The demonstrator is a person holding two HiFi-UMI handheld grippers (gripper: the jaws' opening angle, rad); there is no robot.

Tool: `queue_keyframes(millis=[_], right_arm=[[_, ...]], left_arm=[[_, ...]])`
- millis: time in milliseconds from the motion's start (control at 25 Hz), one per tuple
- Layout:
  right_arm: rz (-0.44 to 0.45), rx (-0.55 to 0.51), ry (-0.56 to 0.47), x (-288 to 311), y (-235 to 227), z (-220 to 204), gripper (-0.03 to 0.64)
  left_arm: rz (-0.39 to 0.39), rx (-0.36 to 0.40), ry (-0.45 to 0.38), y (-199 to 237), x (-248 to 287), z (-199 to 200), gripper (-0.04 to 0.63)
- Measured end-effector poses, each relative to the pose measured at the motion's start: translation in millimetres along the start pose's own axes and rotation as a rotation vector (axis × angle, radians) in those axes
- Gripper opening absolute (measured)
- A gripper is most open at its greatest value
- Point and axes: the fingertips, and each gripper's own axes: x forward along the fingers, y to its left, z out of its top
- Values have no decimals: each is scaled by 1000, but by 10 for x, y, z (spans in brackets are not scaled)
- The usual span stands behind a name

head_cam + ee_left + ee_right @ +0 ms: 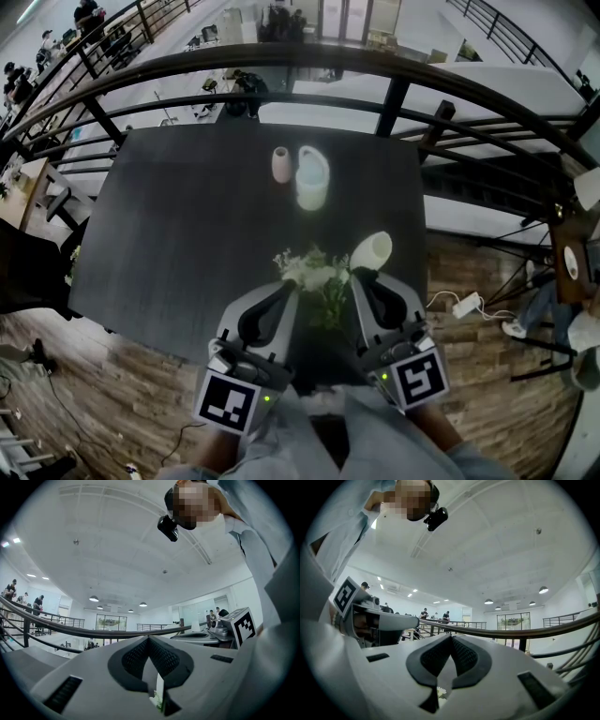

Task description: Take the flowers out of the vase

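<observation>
The left tool [286, 291] and right tool [362, 279] sit clenched on nothing at the near edge of the desk [187, 234]. A white vase [371, 249] seems tipped just beside the right tool. The flowers [314, 274] lie loose on the desk between the tools, so I'd say the job looks done.

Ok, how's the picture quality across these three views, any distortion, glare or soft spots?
Head view: fisheye bows the railing into an arc, and the white flowers look washed out against the dark table. Left gripper view: black vignette corners, bright even ceiling. Right gripper view: same dark corners, a ceiling lamp blooms slightly.
</observation>
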Motion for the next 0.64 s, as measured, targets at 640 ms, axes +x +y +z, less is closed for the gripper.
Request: queue_keyframes(millis=[640], right_arm=[[-16,42,30,-28,-24,-97,-3]], left_arm=[[0,-5,0,2,-32,-12,0]])
